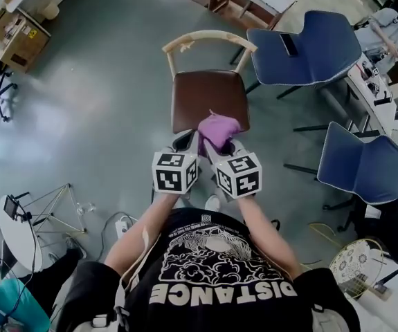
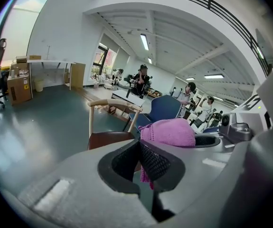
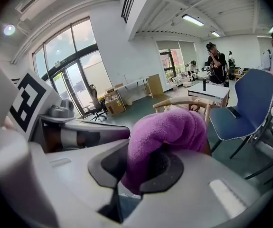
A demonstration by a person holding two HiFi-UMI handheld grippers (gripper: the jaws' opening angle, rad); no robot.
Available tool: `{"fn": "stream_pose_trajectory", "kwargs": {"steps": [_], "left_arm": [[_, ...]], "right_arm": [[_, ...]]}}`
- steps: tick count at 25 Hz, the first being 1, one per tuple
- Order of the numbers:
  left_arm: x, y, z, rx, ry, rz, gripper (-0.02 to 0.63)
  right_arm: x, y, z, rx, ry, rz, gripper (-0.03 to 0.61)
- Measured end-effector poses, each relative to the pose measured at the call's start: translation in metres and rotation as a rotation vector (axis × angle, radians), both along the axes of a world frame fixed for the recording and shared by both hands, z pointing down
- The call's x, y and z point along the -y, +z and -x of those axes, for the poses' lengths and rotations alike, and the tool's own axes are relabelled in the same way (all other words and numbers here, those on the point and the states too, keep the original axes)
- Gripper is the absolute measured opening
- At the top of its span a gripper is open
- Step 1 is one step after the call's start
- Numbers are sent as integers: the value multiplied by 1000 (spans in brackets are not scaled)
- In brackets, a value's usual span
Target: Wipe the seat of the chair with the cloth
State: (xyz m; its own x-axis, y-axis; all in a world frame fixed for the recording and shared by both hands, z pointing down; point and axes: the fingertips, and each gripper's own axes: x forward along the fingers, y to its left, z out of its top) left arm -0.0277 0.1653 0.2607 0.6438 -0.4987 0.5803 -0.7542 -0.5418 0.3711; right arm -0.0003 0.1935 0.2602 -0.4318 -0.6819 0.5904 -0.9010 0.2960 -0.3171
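The right gripper (image 3: 141, 171) is clamped on a bunched purple terry cloth (image 3: 169, 127), holding it over the front edge of the wooden chair's brown padded seat (image 1: 209, 95), presumably to begin wiping. The left gripper (image 2: 139, 148) is closed alongside, possibly nipping the cloth's edge.

I log: cloth (image 3: 167, 127) covers right gripper (image 3: 148, 163) jaw tips; chair seat (image 1: 209, 99) front edge hidden beneath cloth in head view, nearly all hidden in right gripper view; distant people (image 2: 143, 77) too small to tell.
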Motion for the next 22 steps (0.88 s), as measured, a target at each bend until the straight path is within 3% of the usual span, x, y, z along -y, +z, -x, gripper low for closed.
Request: {"fn": "stream_pose_trajectory", "kwargs": {"steps": [8, 17, 22], "left_arm": [[73, 22, 29, -23, -3, 71, -2], [138, 62, 73, -40, -75, 141, -2], [164, 91, 77, -30, -94, 184, -2]], "right_arm": [[74, 19, 32, 4, -30, 59, 63], [141, 67, 64, -20, -107, 151, 63], [177, 96, 66, 6, -118, 171, 63]]}}
